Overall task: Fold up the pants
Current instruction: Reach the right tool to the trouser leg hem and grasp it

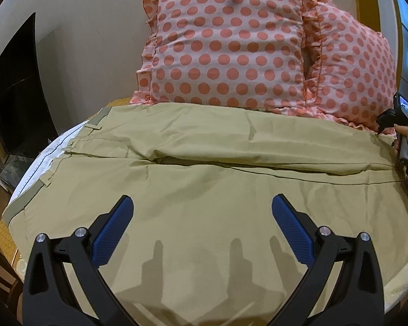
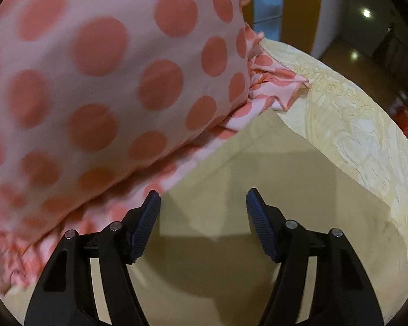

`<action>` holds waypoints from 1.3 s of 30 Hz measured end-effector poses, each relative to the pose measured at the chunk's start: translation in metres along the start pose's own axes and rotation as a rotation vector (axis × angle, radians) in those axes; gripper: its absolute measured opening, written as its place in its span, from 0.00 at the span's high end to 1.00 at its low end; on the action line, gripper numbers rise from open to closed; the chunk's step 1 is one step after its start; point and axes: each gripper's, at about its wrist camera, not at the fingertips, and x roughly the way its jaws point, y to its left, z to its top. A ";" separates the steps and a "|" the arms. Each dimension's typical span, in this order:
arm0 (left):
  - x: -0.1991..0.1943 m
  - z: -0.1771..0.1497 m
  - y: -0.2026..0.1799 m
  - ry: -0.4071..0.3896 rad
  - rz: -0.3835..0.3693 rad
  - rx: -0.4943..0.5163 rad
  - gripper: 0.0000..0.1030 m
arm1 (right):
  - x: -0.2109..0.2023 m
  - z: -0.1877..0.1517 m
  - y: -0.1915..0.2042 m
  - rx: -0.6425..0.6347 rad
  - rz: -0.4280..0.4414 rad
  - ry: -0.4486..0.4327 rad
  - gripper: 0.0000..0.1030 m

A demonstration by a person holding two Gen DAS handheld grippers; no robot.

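Pants: khaki, spread flat on the bed, waistband at our left, legs running right — long axis crosswise to both grippers.
Left gripper: fingers wide apart, holding nothing, poised over the near leg around mid-length.
Right gripper: fingers apart, empty, over the far hem corner, just beside the pillows.
Nearer hand: we judge the right nearer the hems, the left nearer the waistband.
Coming move: we judge a hem-to-waist fold, each gripper taking its own end.
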 end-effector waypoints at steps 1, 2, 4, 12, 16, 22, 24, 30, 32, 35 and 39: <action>0.003 0.000 0.000 0.006 0.002 0.002 0.02 | 0.003 0.002 0.004 -0.016 -0.037 -0.026 0.33; 0.007 0.000 0.000 0.018 0.003 0.003 0.02 | 0.009 0.004 0.006 -0.042 -0.083 -0.038 0.33; 0.011 -0.001 0.000 0.029 0.002 0.005 0.02 | 0.013 0.005 0.007 -0.058 -0.077 -0.065 0.40; 0.007 -0.002 0.010 0.019 -0.023 -0.036 0.02 | 0.006 -0.004 -0.057 0.038 0.254 -0.084 0.95; -0.005 0.000 0.028 -0.032 -0.072 -0.100 0.02 | -0.050 -0.040 -0.115 0.067 0.488 -0.197 0.95; -0.023 0.016 0.049 -0.111 -0.062 -0.125 0.02 | -0.129 -0.123 -0.190 0.101 0.710 -0.264 0.96; -0.026 0.023 0.053 -0.127 -0.066 -0.126 0.02 | -0.124 -0.157 -0.214 0.145 0.696 -0.214 0.96; -0.022 0.051 0.067 -0.149 -0.126 -0.127 0.02 | -0.102 -0.188 -0.244 0.273 0.727 -0.051 0.68; -0.017 0.057 0.073 -0.144 -0.158 -0.139 0.02 | -0.096 -0.192 -0.245 0.297 0.732 -0.039 0.51; -0.004 0.065 0.078 -0.117 -0.211 -0.165 0.02 | -0.090 -0.189 -0.246 0.319 0.731 -0.051 0.51; 0.025 0.080 0.082 -0.053 -0.287 -0.235 0.02 | -0.073 -0.175 -0.241 0.299 0.743 -0.060 0.98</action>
